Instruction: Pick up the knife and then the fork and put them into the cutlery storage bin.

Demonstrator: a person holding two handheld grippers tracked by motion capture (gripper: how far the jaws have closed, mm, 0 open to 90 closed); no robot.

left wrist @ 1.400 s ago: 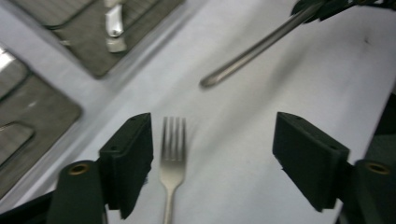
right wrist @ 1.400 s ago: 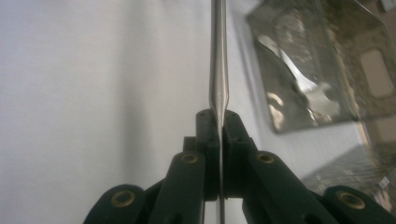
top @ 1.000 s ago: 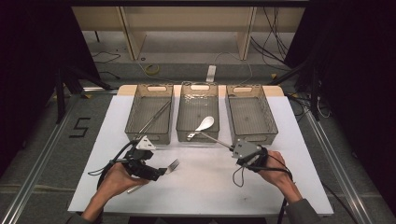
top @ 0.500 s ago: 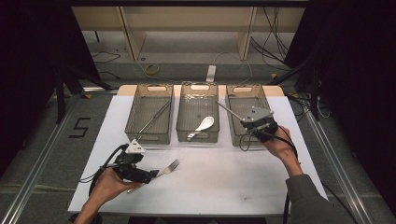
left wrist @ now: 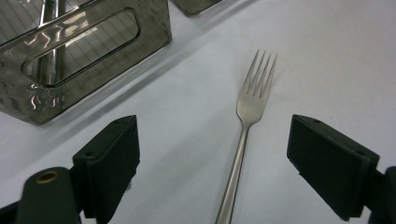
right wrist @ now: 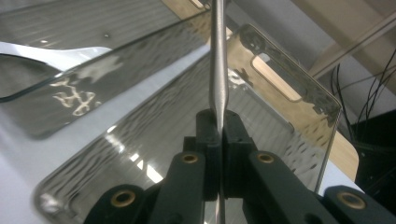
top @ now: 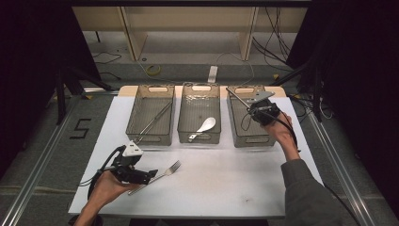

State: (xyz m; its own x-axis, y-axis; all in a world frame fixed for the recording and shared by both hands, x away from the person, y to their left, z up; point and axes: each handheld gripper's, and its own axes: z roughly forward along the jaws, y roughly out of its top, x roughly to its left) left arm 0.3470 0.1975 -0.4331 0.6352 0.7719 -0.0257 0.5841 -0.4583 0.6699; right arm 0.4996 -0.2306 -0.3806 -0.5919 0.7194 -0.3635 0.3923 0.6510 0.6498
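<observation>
1. You sit at a white table (top: 211,183) with a two-jaw gripper in each hand; three clear plastic bins stand in a row along its far side.
2. Your right gripper (top: 250,104) is held above the right-hand clear plastic bin (top: 256,136), toward its far end.
3. Its black jaws are closed tight on the handle of a slim silver metal utensil (right wrist: 218,70). In the high view the utensil (top: 236,96) points away to the far left from the gripper. You cannot tell which kind of utensil it is, because its working end is not visible.
4. Your left gripper (top: 149,175) rests low at the near left of the table, pointing right.
5. Its jaws stand wide open and grip nothing. A silver metal fork (left wrist: 250,107) lies flat on the table between them, touching neither pad, tines pointing away from the gripper. In the high view the fork (top: 167,170) lies near the left, well apart from the bins.
6. The left-hand bin (top: 136,136) holds a long thin metal utensil (top: 155,120) lying diagonally.
7. The middle bin (top: 186,136) holds a white spoon (top: 204,126), bowl toward the far right.
</observation>
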